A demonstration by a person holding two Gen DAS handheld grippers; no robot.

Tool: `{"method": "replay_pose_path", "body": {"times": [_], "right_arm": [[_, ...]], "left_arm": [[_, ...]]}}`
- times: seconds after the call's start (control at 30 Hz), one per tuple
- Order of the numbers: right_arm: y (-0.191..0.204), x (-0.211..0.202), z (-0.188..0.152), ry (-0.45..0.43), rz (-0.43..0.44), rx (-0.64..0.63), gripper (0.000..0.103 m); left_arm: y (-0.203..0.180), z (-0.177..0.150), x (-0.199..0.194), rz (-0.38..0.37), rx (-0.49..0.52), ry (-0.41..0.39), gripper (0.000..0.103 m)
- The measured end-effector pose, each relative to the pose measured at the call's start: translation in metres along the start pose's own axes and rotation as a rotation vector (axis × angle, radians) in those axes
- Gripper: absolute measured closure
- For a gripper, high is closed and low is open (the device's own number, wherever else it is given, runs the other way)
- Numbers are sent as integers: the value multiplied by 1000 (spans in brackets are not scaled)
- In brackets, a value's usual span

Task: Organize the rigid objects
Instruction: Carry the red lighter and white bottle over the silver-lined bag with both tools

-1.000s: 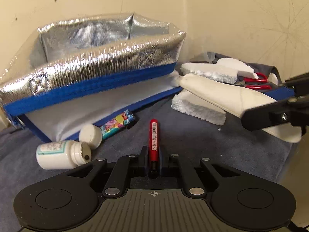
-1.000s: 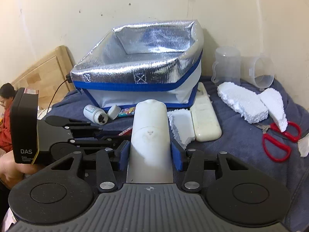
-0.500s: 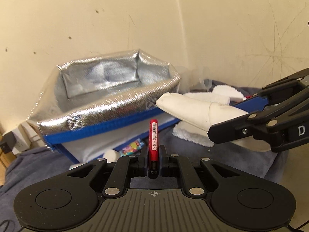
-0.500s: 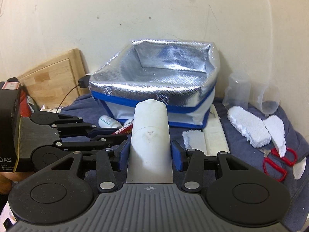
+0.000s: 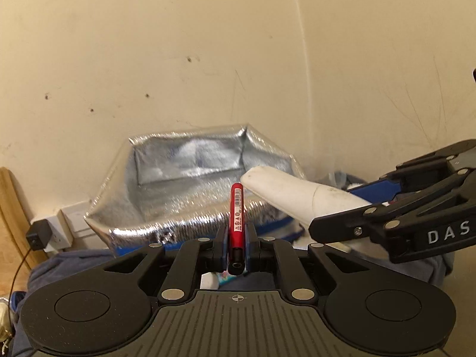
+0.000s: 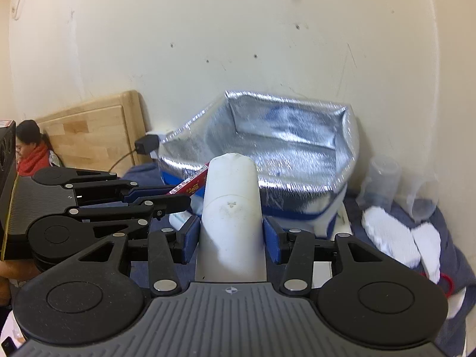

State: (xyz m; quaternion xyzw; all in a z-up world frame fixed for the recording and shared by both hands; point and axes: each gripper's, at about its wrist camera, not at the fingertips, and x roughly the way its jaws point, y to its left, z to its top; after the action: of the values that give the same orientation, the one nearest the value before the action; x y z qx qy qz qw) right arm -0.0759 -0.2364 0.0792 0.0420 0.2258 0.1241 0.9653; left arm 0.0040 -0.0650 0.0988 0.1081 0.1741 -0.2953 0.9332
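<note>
two grippers are close together above the shiny silver bag (image 5: pixel 190 184), the left gripper (image 5: pixel 237 239) squeezing a red pen (image 5: pixel 237 208) and the right gripper (image 6: pixel 230 232) squeezing a white tube (image 6: pixel 230 208), so they might bump and drop something outside it.

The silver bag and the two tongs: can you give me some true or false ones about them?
1. The left tongs hold a red marker. True.
2. The right tongs are empty. False: they are clamped on a white plastic case.
3. The silver bag is zipped shut. False: its top is open and the shiny lining shows.
4. The red marker already lies inside the bag. False: it is between the left tongs' pads, in front of the bag.
5. White foam pieces lie on the blue cloth to the right of the bag. True.
</note>
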Motion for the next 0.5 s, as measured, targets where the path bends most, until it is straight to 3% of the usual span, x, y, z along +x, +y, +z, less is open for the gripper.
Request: {"method": "replay_pose_path", "body": {"times": [0.5], "right_arm": [[-11, 36, 43, -11, 1, -1, 60]], "left_arm": [[29, 25, 28, 40, -75, -30, 94]]}}
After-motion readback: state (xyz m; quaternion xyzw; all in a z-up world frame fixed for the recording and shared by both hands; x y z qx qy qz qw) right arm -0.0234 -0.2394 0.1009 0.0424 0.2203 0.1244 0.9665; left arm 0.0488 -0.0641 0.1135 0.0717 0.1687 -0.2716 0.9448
